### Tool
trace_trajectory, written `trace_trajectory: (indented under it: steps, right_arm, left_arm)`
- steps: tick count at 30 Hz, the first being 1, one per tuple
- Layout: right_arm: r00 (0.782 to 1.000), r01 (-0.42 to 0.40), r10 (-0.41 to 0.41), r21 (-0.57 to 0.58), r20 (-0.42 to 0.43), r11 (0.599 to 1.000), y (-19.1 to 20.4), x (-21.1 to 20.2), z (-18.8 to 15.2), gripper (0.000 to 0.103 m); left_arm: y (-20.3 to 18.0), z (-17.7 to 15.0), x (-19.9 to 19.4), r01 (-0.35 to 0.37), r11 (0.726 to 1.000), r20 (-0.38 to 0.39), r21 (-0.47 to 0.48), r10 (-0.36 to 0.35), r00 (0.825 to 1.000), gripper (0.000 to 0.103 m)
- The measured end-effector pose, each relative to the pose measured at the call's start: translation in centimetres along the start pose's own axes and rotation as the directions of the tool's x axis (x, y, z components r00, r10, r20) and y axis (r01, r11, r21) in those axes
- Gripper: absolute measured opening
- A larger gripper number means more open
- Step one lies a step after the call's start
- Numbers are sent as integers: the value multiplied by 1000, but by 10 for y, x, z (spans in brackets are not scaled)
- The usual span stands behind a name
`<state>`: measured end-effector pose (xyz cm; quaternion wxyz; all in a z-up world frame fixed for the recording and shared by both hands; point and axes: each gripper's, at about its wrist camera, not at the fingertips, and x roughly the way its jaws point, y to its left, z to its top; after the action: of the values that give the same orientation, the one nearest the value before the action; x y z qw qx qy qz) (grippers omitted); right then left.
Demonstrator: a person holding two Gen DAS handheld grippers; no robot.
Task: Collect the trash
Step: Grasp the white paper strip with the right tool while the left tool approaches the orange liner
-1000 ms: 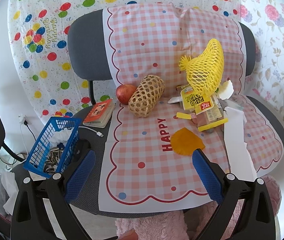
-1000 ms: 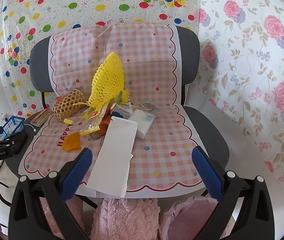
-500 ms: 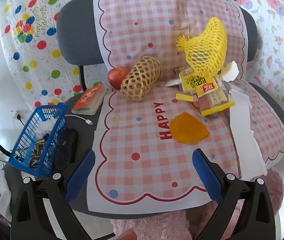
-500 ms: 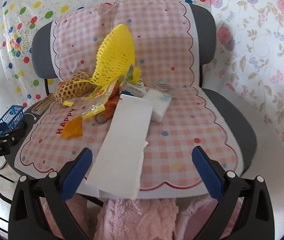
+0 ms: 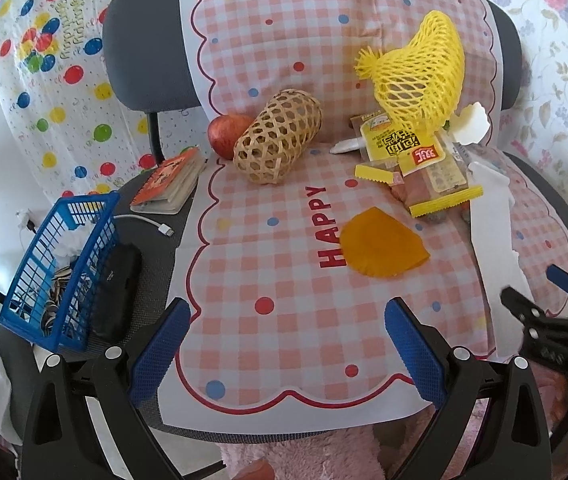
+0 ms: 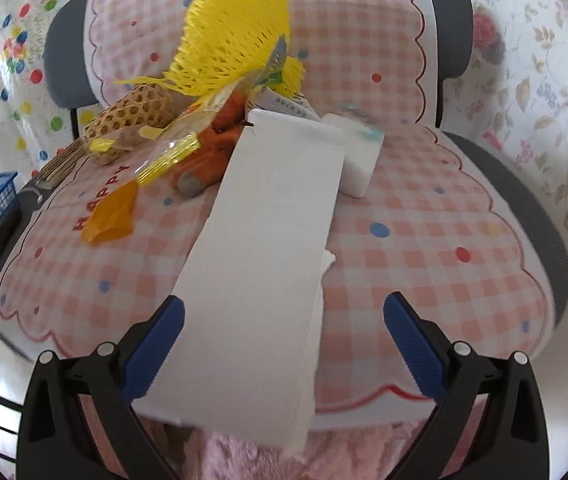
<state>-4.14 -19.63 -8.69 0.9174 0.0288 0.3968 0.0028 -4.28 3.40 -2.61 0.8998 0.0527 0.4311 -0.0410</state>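
Nearest to me, the right claw [image 6: 284,344] hangs wide open and empty over the front edge of the chair seat [image 6: 524,208], its blue fingers straddling the near end of a long white paper strip [image 6: 267,248] that overhangs that edge. It looks lined up to take this piece first, since the strip juts out closest and lies loose on top. The left claw [image 5: 288,344] is also spread wide with nothing in it, held back from the orange wrapper [image 5: 382,244] lying flat just beyond it.

To the left, off the cloth, a blue basket [image 5: 59,264] stands tilted with scraps already inside, probably where the trash goes. Farther on, the snack packets [image 5: 424,164] lie heaped under a yellow foam net [image 5: 420,76], beside a woven bamboo tube [image 5: 277,136] on its side and a red apple [image 5: 225,134].

All of it rests on a pink checked sheet [image 5: 284,280] draped over a grey office chair, with dotted and floral cloths hung behind.
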Motion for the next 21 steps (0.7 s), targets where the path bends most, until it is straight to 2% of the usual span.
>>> trace_trajectory:
  steps: [3, 8, 10, 12, 13, 15, 18, 21]
  right_arm:
    - [1000, 12, -12, 1, -3, 1000, 2, 13, 1, 97]
    - [999, -28, 28, -5, 31, 1000, 5, 19, 3, 96]
    - [997, -60, 60, -6, 52, 998, 7, 21, 7, 85]
    - [994, -88, 87, 0, 71, 996, 8, 20, 10, 64]
    - [991, -110, 109, 11, 78, 994, 6, 19, 12, 56]
    - [984, -155, 150, 45, 96, 987, -1, 13, 15, 31]
    - [972, -194, 182, 69, 151, 979, -10, -7, 20, 14]
    - [963, -213, 196, 79, 187, 974, -16, -29, 29, 5]
  left_arm:
    - [0, 0, 3, -3, 1000, -4, 3, 3, 1000, 96]
    - [3, 1, 9, -4, 1000, -10, -3, 4, 1000, 96]
    - [3, 1, 12, -2, 1000, -15, -2, 2, 1000, 96]
    - [2, 1, 14, 0, 1000, -17, 5, 0, 1000, 96]
    - [2, 1, 15, -1, 1000, -21, 7, 1, 1000, 96]
    - [2, 0, 16, -1, 1000, -19, 12, 1, 1000, 96]
    - [2, 1, 16, -5, 1000, -7, 15, 6, 1000, 96]
    - [-2, 2, 16, -38, 998, 23, 42, 37, 999, 96]
